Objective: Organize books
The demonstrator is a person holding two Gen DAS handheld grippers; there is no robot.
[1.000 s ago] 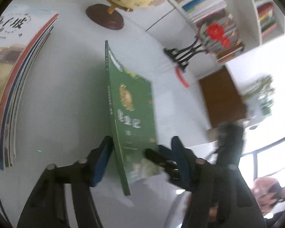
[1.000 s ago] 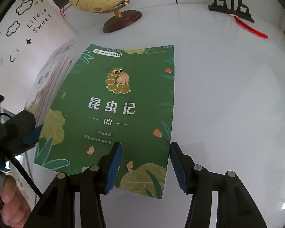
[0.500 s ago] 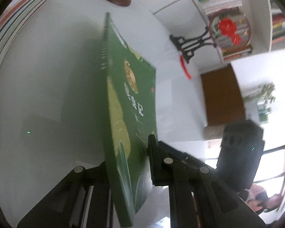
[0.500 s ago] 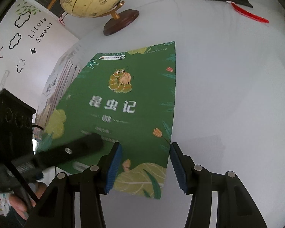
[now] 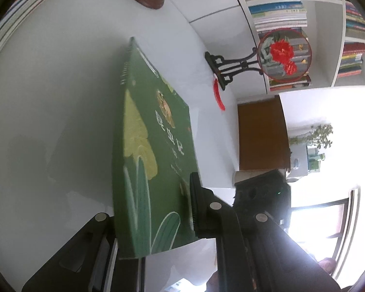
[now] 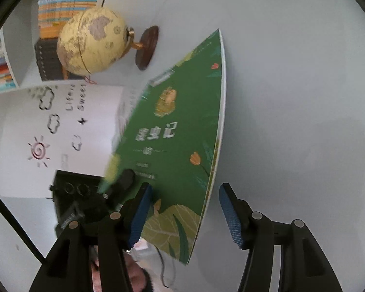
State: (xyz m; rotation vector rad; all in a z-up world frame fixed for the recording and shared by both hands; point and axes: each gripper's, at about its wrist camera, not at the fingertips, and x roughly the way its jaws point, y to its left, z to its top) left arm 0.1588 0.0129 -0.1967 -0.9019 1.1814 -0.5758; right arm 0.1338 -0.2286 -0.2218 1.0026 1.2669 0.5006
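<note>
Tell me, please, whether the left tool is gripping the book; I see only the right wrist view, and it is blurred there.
Observer: Yes. In the left wrist view the left tool is shut on the book near its bottom edge, holding it edge-up.
Operator: Thank you. Does anything stand beyond the book on that side?
Observer: A round fan with red flowers, on a black stand, stands on the table to the book's right.
Operator: Is anything lying near that stand?
Observer: A red tassel lies on the table beside the stand's foot, apart from the book.
</note>
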